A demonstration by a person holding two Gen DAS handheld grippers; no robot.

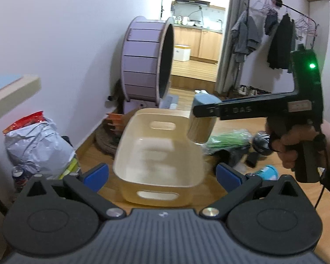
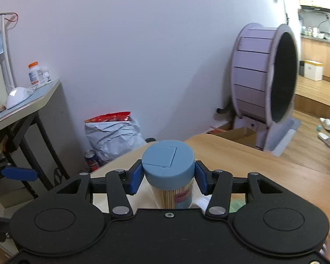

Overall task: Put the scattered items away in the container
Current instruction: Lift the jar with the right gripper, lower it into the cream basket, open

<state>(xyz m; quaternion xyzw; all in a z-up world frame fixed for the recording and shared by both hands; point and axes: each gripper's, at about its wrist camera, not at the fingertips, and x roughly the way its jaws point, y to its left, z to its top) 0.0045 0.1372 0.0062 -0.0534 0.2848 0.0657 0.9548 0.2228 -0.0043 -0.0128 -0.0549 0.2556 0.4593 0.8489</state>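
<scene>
My right tool [image 2: 168, 177] is clenched on the toothpick jar [image 2: 171, 176] by its blue cap; the clear body shows packed wooden sticks. In the left view, my hand [image 1: 297, 145] holds it level above the far right corner of the cream bin [image 1: 158, 154] on the bench [image 2: 253, 154]. My left tool [image 1: 162, 176] is released, spread wide at the bin's near edge.

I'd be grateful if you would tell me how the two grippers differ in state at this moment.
The right gripper is shut on the toothpick jar; the left gripper is open and holds nothing. The right gripper carries its jar beside the far right corner of the cream bin, while the left faces the bin's near wall. Both have blue pads.
</scene>
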